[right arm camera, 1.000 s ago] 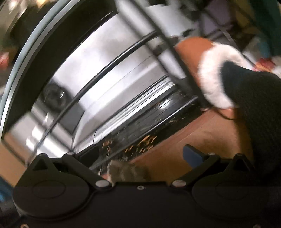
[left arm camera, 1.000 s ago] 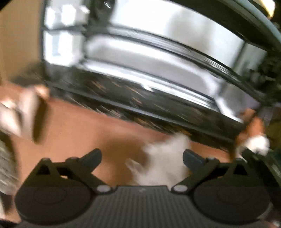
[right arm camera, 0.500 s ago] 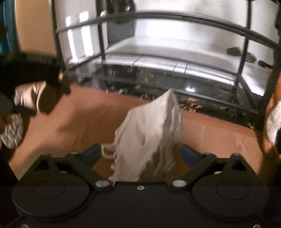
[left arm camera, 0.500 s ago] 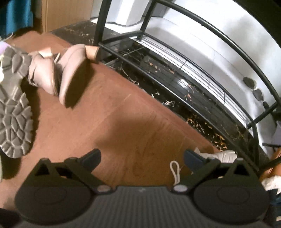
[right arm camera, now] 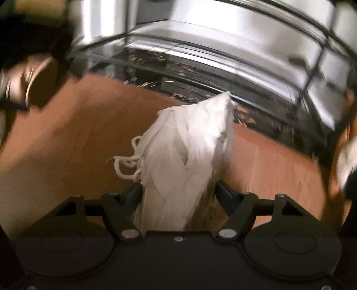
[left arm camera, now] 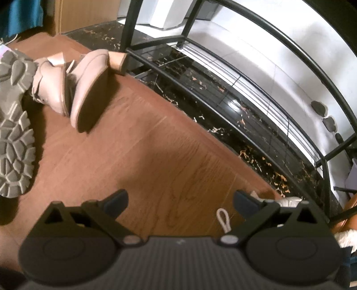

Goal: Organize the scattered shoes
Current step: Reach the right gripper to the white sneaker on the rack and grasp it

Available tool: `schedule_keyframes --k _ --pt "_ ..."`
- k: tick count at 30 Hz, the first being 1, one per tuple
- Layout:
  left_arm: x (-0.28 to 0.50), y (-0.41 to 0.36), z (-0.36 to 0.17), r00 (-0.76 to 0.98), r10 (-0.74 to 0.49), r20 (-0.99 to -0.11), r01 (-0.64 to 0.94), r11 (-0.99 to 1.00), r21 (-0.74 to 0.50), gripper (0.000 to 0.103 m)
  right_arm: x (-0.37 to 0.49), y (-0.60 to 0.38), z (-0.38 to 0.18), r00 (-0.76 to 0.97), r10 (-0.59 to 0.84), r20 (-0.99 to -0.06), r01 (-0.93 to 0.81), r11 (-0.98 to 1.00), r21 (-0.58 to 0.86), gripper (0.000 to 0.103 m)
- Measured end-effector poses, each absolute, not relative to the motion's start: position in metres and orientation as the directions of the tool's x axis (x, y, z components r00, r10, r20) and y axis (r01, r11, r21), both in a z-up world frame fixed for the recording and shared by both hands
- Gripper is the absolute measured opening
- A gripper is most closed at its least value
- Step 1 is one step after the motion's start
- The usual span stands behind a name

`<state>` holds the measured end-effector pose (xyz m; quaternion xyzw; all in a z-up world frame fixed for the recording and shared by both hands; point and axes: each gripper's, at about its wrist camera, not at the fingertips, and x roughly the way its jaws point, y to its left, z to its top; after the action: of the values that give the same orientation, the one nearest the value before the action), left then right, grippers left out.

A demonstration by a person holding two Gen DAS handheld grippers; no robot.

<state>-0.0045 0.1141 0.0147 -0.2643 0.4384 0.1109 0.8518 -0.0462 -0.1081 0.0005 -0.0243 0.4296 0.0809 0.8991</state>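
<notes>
My right gripper (right arm camera: 179, 191) is shut on a white lace-up sneaker (right arm camera: 189, 145), toe pointing toward the black metal shoe rack (right arm camera: 200, 67); the view is blurred. My left gripper (left arm camera: 180, 199) is open and empty above the wooden floor. A pair of pink heeled shoes (left arm camera: 87, 84) lies on its side at upper left, next to a grey lug-soled boot (left arm camera: 13, 138). The shoe rack (left arm camera: 245, 96) runs diagonally at right. A bit of the white sneaker and a lace (left arm camera: 223, 219) show by the left gripper's right finger.
The rack's low shelf (left arm camera: 223, 100) sits over dark speckled tiles, white wall behind. A brown fur-lined boot (left arm camera: 348, 236) is at the far right edge. A wooden cabinet (left arm camera: 84, 15) stands at top left. Open wood floor (left arm camera: 145, 160) lies between shoes and rack.
The right gripper has closed its jaws on the white sneaker and swung with it toward the rack. The left gripper has barely moved since half a second ago, after a fast swing.
</notes>
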Motion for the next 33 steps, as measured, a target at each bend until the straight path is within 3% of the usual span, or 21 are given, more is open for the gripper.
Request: schedule_keyframes --k 1,5,12,17,26,29,33 --pt "-0.005 0.114 0.015 0.592 -0.043 -0.805 -0.42 0.835 -0.354 0.101 -0.044 -0.128 0.005 0.611 0.171 -0.773 -0.097 0.985 0.141 0.074" --pt "-0.005 0.114 0.015 0.592 -0.044 -0.805 -0.419 0.836 -0.354 0.101 -0.048 -0.17 0.014 0.621 0.185 -0.761 0.039 0.963 0.266 0.089" --pt "-0.006 0.112 0.015 0.589 -0.035 -0.807 -0.427 0.835 -0.347 0.101 -0.06 -0.195 0.025 0.662 0.043 -0.748 0.196 0.954 0.228 0.1" --pt "-0.006 0.11 0.016 0.586 -0.025 -0.81 -0.427 0.84 -0.335 0.101 -0.068 -0.225 0.028 0.651 -0.113 -0.751 0.378 0.906 0.192 0.099" --pt "-0.005 0.109 0.014 0.578 -0.027 -0.815 -0.425 0.843 -0.33 0.101 -0.075 -0.187 0.052 0.763 -0.121 -0.635 0.138 0.99 -0.022 0.103" --pt "-0.005 0.109 0.014 0.577 -0.028 -0.816 -0.424 0.844 -0.329 0.101 -0.054 -0.183 0.042 0.725 -0.186 -0.663 0.119 0.982 -0.145 0.103" --pt "-0.005 0.107 0.013 0.573 -0.029 -0.819 -0.422 0.847 -0.325 0.101 -0.02 -0.187 0.016 0.618 -0.152 -0.771 0.029 0.985 -0.171 0.103"
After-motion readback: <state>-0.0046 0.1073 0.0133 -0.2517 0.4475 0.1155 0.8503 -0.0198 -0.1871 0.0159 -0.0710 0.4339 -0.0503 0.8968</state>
